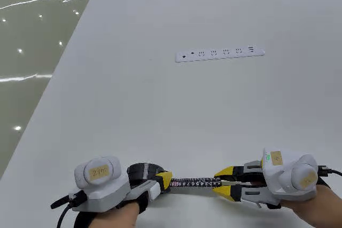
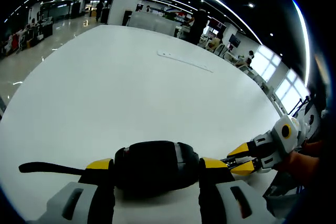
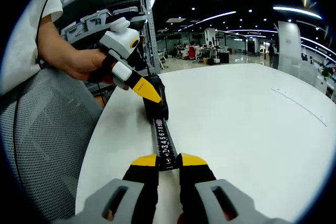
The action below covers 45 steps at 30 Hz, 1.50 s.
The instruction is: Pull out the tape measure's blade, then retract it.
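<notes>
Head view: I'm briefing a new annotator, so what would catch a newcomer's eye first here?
A short stretch of numbered blade spans the gap between the two grippers at the near edge of the white table. The left gripper clamps the black tape measure, and the right gripper pinches the blade's end. Farther back, a white power strip lies flat on the table.

The tape measure (image 1: 143, 172) apparently rests on the table (image 1: 160, 105), blade (image 1: 195, 183) running right, power strip (image 1: 220, 54) well behind.
</notes>
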Each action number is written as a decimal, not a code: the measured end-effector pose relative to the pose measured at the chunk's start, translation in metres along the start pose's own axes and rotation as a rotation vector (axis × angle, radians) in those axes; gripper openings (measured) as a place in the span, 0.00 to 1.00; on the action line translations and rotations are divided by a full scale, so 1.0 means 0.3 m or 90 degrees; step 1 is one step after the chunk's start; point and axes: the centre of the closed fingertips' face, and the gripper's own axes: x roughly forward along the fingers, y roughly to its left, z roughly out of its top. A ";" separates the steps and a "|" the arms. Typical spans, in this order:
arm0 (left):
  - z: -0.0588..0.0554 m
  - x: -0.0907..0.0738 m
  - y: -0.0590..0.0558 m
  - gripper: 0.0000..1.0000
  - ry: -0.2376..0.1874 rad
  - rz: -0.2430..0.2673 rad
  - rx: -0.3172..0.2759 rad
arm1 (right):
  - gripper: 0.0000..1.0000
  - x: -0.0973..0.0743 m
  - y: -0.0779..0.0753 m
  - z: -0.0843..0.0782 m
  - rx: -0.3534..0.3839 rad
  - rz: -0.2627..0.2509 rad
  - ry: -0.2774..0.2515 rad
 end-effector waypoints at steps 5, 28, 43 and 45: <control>0.000 0.001 0.001 0.62 0.000 0.002 0.005 | 0.13 0.002 0.000 -0.001 0.001 0.000 0.000; 0.001 -0.016 -0.005 0.60 0.049 0.025 0.061 | 0.13 0.004 0.000 -0.010 0.003 0.000 -0.003; -0.010 -0.004 -0.007 0.60 0.071 0.034 0.064 | 0.13 0.005 -0.002 -0.013 -0.001 -0.002 0.001; -0.010 -0.004 -0.006 0.59 0.074 0.036 0.066 | 0.13 0.005 -0.002 -0.013 -0.001 -0.002 0.000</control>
